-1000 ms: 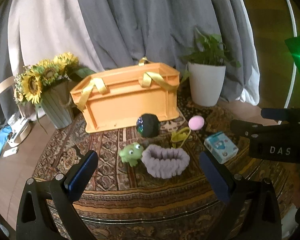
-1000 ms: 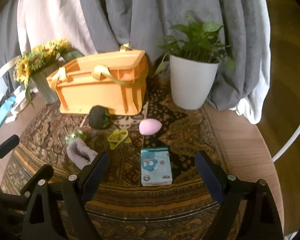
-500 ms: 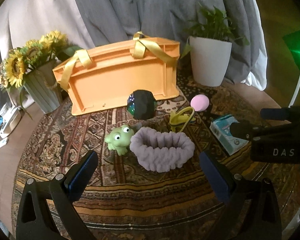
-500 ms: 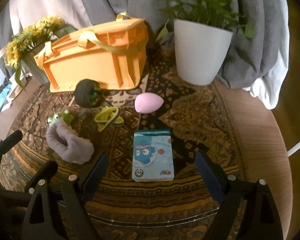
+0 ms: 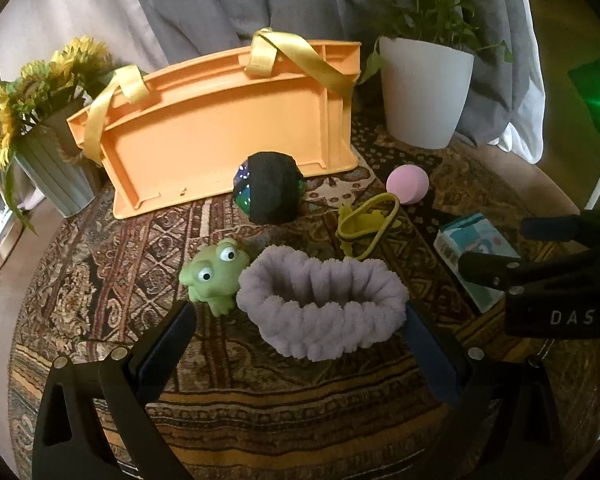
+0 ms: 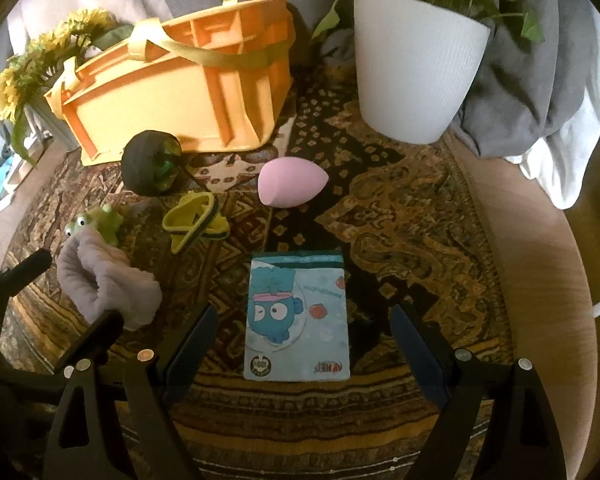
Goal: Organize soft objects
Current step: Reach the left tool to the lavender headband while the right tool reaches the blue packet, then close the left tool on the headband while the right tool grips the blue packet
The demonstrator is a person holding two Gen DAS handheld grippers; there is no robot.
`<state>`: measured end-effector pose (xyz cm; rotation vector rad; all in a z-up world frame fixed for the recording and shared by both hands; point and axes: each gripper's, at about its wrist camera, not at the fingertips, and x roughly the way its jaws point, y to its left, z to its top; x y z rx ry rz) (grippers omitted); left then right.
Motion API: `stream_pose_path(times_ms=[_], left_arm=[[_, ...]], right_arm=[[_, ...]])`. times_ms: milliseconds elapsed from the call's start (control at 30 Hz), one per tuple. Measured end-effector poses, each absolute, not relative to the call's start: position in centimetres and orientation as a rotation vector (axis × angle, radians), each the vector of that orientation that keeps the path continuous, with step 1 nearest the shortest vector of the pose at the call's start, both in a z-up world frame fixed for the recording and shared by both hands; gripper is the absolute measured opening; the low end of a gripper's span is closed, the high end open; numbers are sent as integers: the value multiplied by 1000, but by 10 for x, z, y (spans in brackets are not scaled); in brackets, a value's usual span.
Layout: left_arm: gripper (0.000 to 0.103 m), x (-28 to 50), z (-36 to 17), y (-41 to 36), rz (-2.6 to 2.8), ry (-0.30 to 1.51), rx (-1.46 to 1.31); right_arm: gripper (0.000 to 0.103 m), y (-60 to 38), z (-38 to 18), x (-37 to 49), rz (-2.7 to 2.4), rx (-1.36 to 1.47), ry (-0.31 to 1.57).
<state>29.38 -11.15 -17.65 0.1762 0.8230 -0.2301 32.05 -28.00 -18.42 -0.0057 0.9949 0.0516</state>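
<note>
A fluffy lilac headband lies on the patterned rug, right between the open fingers of my left gripper. It also shows in the right wrist view. A green frog toy sits beside it on the left. Behind are a black ball, a yellow hair band and a pink egg-shaped sponge. A blue tissue pack lies between the open fingers of my right gripper. An orange basket with yellow straps stands at the back.
A white plant pot stands at the back right. A grey vase of sunflowers stands at the back left. Grey curtains hang behind. The rug covers a round wooden table, whose edge curves on the right.
Both grippers have moved forward and down toward the table. The headband now sits between my left fingers and the tissue pack between my right fingers. Nothing on the table has moved.
</note>
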Motion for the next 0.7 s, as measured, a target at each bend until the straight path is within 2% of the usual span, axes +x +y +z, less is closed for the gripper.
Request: stream_pose_path(times_ms=[200,367,600,700], left_arm=[[101,298,-182,-117,-244,824,189],[81,303,-184,-120,-269,830,189],[49,304,-185,-123,-278,855,198],[38,306,-182,-122,-278,880,182]], right_arm=[[88,-283,-189,324,56,13,1009],[82,-281,-188,324,63,-2,1007],[56,-282,-194,326,86,11,1041],[54,-281,-193,327,93,15,1042]])
